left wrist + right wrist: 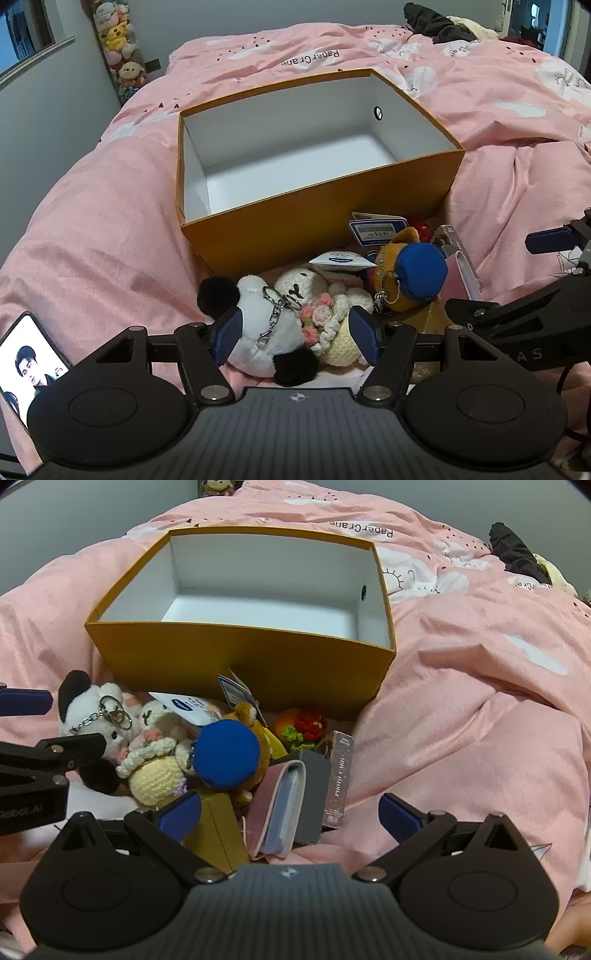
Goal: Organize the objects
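An open orange box point(332, 206) with a bare white inside stands on the pink duvet. In front of it lies a heap: a white and black plush point(255, 306) with a key ring, a cream crochet doll point(340, 343), a brown plush in a blue hat point(417, 273), a pink wallet point(280, 805), a photo card box point(340, 782) and crochet food point(303, 727). My left gripper point(295, 334) is open, its pads either side of the white plush and the doll. My right gripper point(291, 816) is wide open over the wallet and a small yellow box point(218, 830).
A phone point(26, 358) with a lit screen lies on the duvet at the near left. Dark clothes point(436, 22) sit on the bed's far right. Stacked plush toys point(118, 40) hang in the wall corner at the back left. Paper tags point(376, 229) lean on the orange box.
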Demonstrator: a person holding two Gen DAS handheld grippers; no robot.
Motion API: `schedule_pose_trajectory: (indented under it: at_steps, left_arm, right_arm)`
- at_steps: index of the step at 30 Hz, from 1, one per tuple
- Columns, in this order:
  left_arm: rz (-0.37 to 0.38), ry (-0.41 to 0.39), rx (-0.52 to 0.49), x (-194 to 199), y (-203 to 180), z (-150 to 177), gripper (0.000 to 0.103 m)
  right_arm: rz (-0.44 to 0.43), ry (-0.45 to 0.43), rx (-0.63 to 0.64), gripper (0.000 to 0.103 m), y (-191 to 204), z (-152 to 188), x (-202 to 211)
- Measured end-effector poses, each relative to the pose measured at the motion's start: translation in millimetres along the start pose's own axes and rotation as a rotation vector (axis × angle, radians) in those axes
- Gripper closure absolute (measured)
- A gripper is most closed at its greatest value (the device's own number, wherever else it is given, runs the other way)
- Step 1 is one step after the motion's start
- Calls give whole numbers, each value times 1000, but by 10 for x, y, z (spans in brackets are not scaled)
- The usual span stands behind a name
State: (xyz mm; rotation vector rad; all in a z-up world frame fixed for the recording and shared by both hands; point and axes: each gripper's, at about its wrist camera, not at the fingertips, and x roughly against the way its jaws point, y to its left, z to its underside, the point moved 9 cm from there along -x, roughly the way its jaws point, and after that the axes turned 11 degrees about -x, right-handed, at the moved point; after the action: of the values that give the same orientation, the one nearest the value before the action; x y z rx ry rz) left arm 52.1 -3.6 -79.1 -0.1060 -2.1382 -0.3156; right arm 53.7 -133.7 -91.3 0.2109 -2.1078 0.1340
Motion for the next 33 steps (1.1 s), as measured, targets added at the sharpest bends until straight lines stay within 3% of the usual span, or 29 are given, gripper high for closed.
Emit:
schedule_pose_trajectory:
  at_steps: [33]
  left_arm:
    - [-22, 7, -2, 16, 27, 10, 28]
  right_arm:
    - [-8, 33, 8, 1, 34, 29, -52]
